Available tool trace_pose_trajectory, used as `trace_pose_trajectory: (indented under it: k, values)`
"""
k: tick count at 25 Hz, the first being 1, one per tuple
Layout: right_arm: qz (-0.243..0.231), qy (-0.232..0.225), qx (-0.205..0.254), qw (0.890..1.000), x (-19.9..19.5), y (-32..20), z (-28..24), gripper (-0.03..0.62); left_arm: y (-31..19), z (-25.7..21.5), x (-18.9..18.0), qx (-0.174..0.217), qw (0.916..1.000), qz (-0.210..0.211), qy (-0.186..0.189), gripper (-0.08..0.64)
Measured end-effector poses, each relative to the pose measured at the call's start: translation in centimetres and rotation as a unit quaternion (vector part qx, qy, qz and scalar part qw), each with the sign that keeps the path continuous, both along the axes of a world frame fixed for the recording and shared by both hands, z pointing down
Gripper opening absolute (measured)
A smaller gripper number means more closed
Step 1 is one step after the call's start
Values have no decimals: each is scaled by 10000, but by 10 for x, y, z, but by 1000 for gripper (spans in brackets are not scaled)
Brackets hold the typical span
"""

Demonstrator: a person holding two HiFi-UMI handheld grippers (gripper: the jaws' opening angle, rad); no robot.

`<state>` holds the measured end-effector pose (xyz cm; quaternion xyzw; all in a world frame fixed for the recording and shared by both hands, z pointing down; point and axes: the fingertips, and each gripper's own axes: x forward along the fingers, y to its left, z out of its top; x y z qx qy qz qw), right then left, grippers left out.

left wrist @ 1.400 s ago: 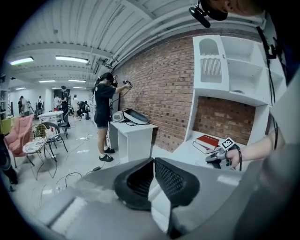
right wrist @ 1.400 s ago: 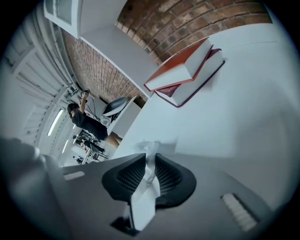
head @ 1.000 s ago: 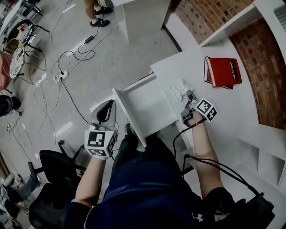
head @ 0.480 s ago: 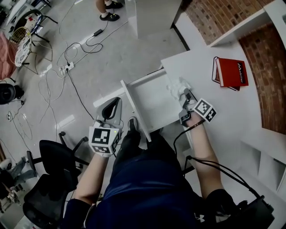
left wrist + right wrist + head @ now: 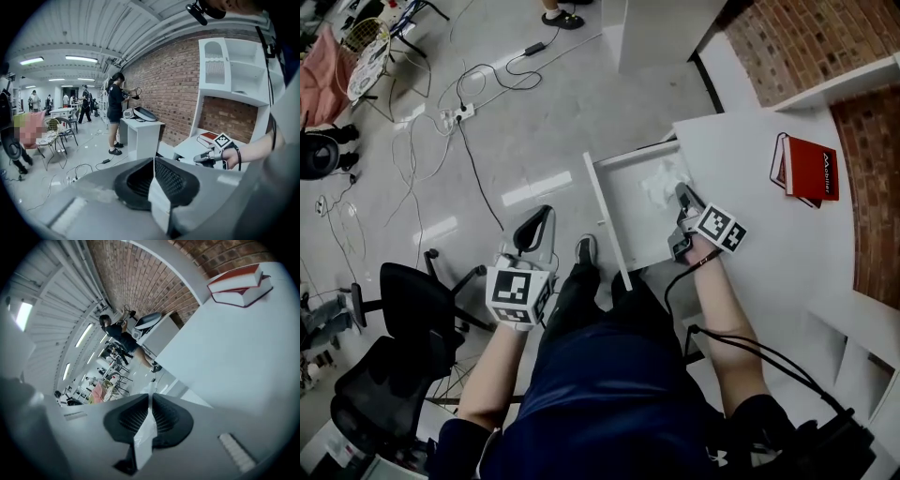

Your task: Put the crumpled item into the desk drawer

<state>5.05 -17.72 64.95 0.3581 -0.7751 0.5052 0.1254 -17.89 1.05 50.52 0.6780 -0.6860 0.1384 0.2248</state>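
The right gripper [image 5: 680, 194] holds the crumpled item [image 5: 659, 181]. Its fingers have just been closing a little tighter, and in the right gripper view they are pinched on a thin white fold of the item [image 5: 146, 427] that sticks out past their tips. In the head view, the loose white clump hangs off those tips on the side away from the person. It lies over the open drawer [image 5: 607, 220], at the inner corner where the drawer meets the table [image 5: 759, 234]. I cannot tell whether it already rests on the drawer bottom or hangs just above it.

The drawer stands pulled out from the table's left edge, with its length running away from that edge. The item shows no clear long axis, so how it is turned hardly matters. What counts is that it sits inside the drawer's outline and beyond the fingertips. My guess is that releasing it calls only for the fingers to part, perhaps after dipping a little.

The left gripper [image 5: 536, 225] is well apart, past the drawer's front panel and over the floor. Its fingers are closed on nothing. The right hand is plainly the nearer one. A red book [image 5: 806, 169] lies towards the table's far edge, clear of all this.
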Motion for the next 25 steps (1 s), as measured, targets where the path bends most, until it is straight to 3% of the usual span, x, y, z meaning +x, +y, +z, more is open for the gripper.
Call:
trace_pose_trajectory:
  k: [6,16,19,25]
  values:
    - [-824,539,175,9950,-33,18,25,26,19,7,-13,-187,9995,-261,18,12]
    - [-2029,1525,487,9660,-58,25,88,27,44,36,-32,-458,9981,-401,53,12]
    - [-2256,1672,442,9588,-63,26,109,26,47,43,-35,-547,9975,-439,88,12]
    - [-2386,1691,86,9562,-70,34,145,26,54,59,-38,-732,9961,-467,177,12]
